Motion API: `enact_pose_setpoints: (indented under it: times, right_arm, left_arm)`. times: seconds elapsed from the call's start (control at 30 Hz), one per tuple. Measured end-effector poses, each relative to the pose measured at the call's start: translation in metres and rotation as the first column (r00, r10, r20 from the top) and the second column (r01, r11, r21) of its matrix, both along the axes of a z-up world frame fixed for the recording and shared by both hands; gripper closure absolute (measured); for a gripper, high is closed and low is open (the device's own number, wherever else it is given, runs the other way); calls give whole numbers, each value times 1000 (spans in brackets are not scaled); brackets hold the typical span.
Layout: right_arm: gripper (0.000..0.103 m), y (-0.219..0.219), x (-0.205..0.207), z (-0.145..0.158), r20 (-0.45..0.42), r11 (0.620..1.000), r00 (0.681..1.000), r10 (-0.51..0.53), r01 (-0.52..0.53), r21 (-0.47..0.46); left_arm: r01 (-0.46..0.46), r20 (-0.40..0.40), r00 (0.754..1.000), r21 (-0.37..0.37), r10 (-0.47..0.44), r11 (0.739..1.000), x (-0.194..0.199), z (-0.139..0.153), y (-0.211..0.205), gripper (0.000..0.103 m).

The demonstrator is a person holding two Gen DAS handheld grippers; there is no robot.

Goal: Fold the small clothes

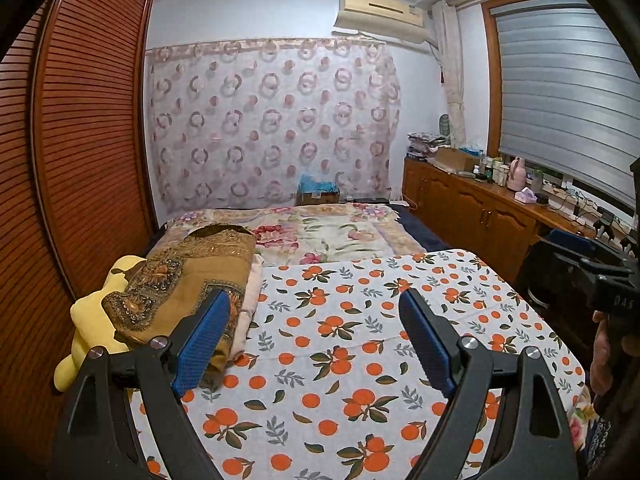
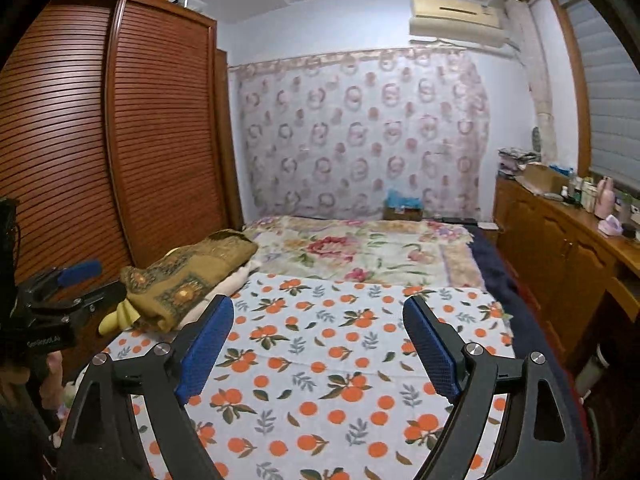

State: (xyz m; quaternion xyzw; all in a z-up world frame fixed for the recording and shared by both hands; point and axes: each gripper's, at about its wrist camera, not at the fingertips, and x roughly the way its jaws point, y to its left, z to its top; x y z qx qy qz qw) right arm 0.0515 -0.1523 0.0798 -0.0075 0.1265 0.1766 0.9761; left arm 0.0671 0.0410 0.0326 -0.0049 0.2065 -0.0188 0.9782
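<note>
Two views, one from each handheld gripper, look along a bed in a small bedroom.

Left wrist view: the left gripper (image 1: 314,340) has its blue-padded black fingers (image 1: 202,344) spread wide and released, with nothing between them. Below them lies a white cotton cloth printed with oranges and green leaves (image 1: 352,344), spread flat over the near half of the bed (image 1: 412,236). At the cloth's left edge sits a stack of folded clothes: a brown-gold patterned fabric (image 1: 192,280) on top, a pale pink piece under it, and a yellow piece (image 1: 90,316) sticking out toward a slatted reddish wooden wardrobe (image 1: 80,140). At the right edge, the right gripper appears dark and partly cropped, with a hand (image 1: 602,356) below it.

Right wrist view: the right gripper (image 2: 318,344) also has its fingers (image 2: 434,350) parted and empty over the same orange-print cloth. The folded stack sits at the far left corner of the cloth. The left gripper shows at the left edge, beside the stack. A wooden sideboard (image 2: 560,248) crowded with bottles runs along the right wall.

No unfolded garment is clearly visible. The stacked pieces look soft, light and limp; they would likely sag when lifted. Pinching a corner or hem with each gripper seems the surest hold.
</note>
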Motion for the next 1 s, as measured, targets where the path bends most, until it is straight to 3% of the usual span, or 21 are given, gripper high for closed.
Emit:
enact_pose_setpoints:
  times: [0.33,1.0]
  right_arm:
    - [15,13,2,-8,4,999,1000,-31,31,-11]
    - [15,-1,6,-5,3,999,1000,-30,30,-12]
  left_arm:
    - [1,1,1000,1,-1,1000,-1,0,-5,16]
    - [2,1,1000,3,-2,1000,-1,0,-4,16]
